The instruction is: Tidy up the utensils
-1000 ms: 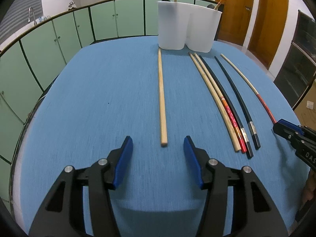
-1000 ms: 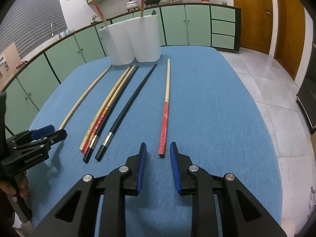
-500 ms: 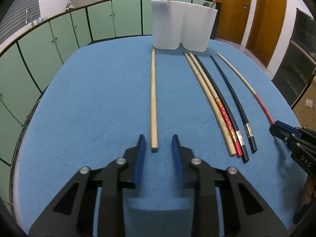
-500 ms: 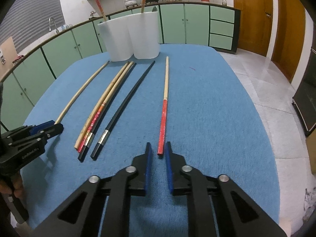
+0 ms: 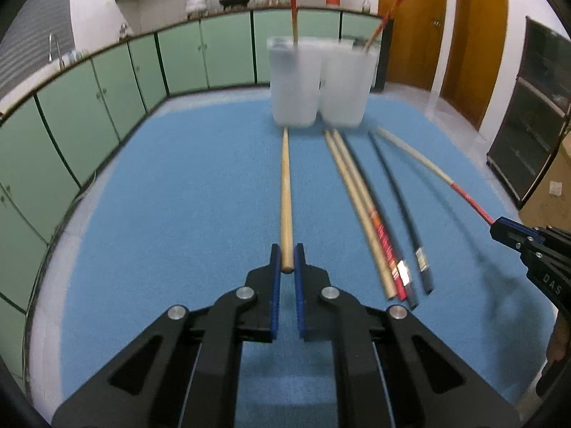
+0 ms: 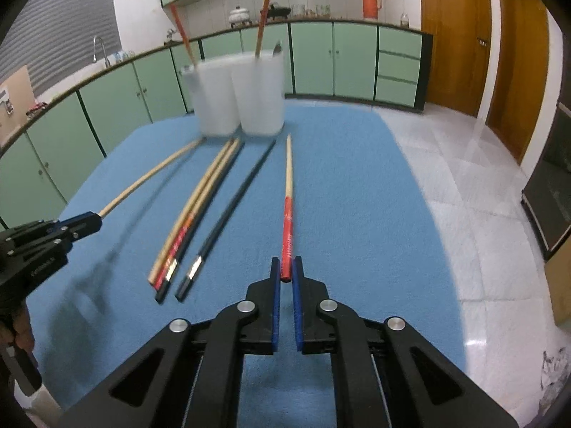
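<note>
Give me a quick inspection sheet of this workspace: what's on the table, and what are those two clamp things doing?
Surface: blue cloth table.
Job's things: plain wooden chopstick; red-handled chopstick; four chopsticks lying loose; white holder with two chopsticks standing inside.
Clutter: nothing seen.
Grippers: left gripper shut on the plain wooden chopstick's end; right gripper shut on the red-handled chopstick's end.
Cables: nothing seen.
Surroundings: green cabinets, wooden doors.

Both tongs (image 5: 286, 257) (image 6: 286, 270) now clamped on chopsticks (image 5: 285, 196) (image 6: 287, 214), raised.
</note>
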`<control>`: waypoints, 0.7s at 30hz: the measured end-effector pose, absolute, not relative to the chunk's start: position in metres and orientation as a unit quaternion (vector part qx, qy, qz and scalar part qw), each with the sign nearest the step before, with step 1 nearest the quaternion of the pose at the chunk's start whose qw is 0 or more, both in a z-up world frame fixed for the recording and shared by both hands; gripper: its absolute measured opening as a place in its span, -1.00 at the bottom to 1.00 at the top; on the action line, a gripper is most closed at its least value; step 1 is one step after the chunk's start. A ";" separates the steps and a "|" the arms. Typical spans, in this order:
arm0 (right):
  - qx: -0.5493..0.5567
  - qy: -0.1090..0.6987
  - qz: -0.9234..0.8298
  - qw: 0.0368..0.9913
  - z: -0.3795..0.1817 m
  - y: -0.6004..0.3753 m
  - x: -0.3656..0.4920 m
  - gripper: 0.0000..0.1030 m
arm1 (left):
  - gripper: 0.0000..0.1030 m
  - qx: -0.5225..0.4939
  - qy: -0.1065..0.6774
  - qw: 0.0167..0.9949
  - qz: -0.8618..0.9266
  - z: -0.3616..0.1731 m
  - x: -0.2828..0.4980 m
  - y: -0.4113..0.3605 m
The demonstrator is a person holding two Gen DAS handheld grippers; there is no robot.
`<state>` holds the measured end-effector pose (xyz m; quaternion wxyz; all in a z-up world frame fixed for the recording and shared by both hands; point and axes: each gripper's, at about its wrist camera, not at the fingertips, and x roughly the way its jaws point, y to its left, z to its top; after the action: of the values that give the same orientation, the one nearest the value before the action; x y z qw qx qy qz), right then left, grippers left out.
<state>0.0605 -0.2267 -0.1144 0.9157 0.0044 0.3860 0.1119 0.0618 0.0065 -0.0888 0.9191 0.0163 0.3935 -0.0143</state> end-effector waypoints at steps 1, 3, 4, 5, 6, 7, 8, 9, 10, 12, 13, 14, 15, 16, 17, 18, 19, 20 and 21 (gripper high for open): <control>0.003 0.378 0.112 0.919 -0.106 -0.229 0.060 -0.88 | -0.88 0.018 0.380 0.925 -0.014 -0.076 0.059 0.007; 0.002 0.361 0.111 0.926 -0.088 -0.235 0.058 -0.88 | -0.88 0.018 0.358 0.933 -0.013 -0.058 0.056 0.008; 0.001 0.354 0.111 0.929 -0.081 -0.237 0.058 -0.88 | -0.88 0.017 0.349 0.937 -0.013 -0.050 0.055 0.008; 0.000 0.344 0.110 0.933 -0.071 -0.241 0.058 -0.88 | -0.88 0.016 0.336 0.942 -0.014 -0.039 0.054 0.008; -0.001 0.337 0.109 0.935 -0.064 -0.242 0.059 -0.88 | -0.89 0.015 0.330 0.944 -0.015 -0.033 0.054 0.008; -0.004 0.327 0.110 0.939 -0.055 -0.244 0.059 -0.89 | -0.89 0.013 0.317 0.948 -0.017 -0.022 0.054 0.008; -0.006 0.317 0.111 0.942 -0.045 -0.246 0.061 -0.89 | -0.89 0.010 0.305 0.952 -0.018 -0.012 0.054 0.009; -0.006 0.310 0.112 0.944 -0.038 -0.247 0.062 -0.89 | -0.89 0.008 0.295 0.955 -0.020 -0.004 0.055 0.008; -0.005 0.300 0.115 0.947 -0.029 -0.248 0.064 -0.89 | -0.89 0.006 0.286 0.958 -0.021 0.005 0.056 0.008; -0.002 0.286 0.121 0.951 -0.015 -0.249 0.070 -0.89 | -0.89 0.001 0.269 0.963 -0.025 0.020 0.059 0.008; 0.001 0.280 0.126 0.952 -0.007 -0.250 0.073 -0.89 | -0.89 -0.003 0.261 0.965 -0.029 0.029 0.062 0.008; 0.004 0.276 0.129 0.952 -0.002 -0.250 0.076 -0.89 | -0.89 -0.006 0.255 0.967 -0.032 0.035 0.065 0.007; 0.009 0.271 0.134 0.953 0.004 -0.251 0.080 -0.89 | -0.89 -0.009 0.248 0.968 -0.035 0.043 0.069 0.007; 0.014 0.268 0.141 0.953 0.011 -0.252 0.085 -0.89 | -0.89 -0.010 0.244 0.969 -0.038 0.047 0.073 0.007; 0.020 0.266 0.149 0.952 0.016 -0.253 0.089 -0.89 | -0.89 -0.013 0.243 0.969 -0.041 0.049 0.075 0.008; 0.023 0.264 0.154 0.952 0.021 -0.253 0.093 -0.89 | -0.89 -0.017 0.241 0.969 -0.044 0.052 0.078 0.008; 0.024 0.262 0.160 0.951 0.027 -0.253 0.098 -0.89 | -0.89 -0.022 0.239 0.969 -0.048 0.056 0.081 0.009; 0.022 0.259 0.165 0.951 0.032 -0.252 0.102 -0.89 | -0.89 -0.024 0.238 0.970 -0.050 0.059 0.084 0.009; 0.021 0.257 0.169 0.951 0.036 -0.251 0.106 -0.89 | -0.89 -0.024 0.236 0.970 -0.051 0.061 0.087 0.009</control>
<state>0.1059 -0.2515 0.0362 0.9513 0.0206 0.2573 0.1685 0.0875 0.0085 0.0613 0.9702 -0.0240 0.2358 -0.0505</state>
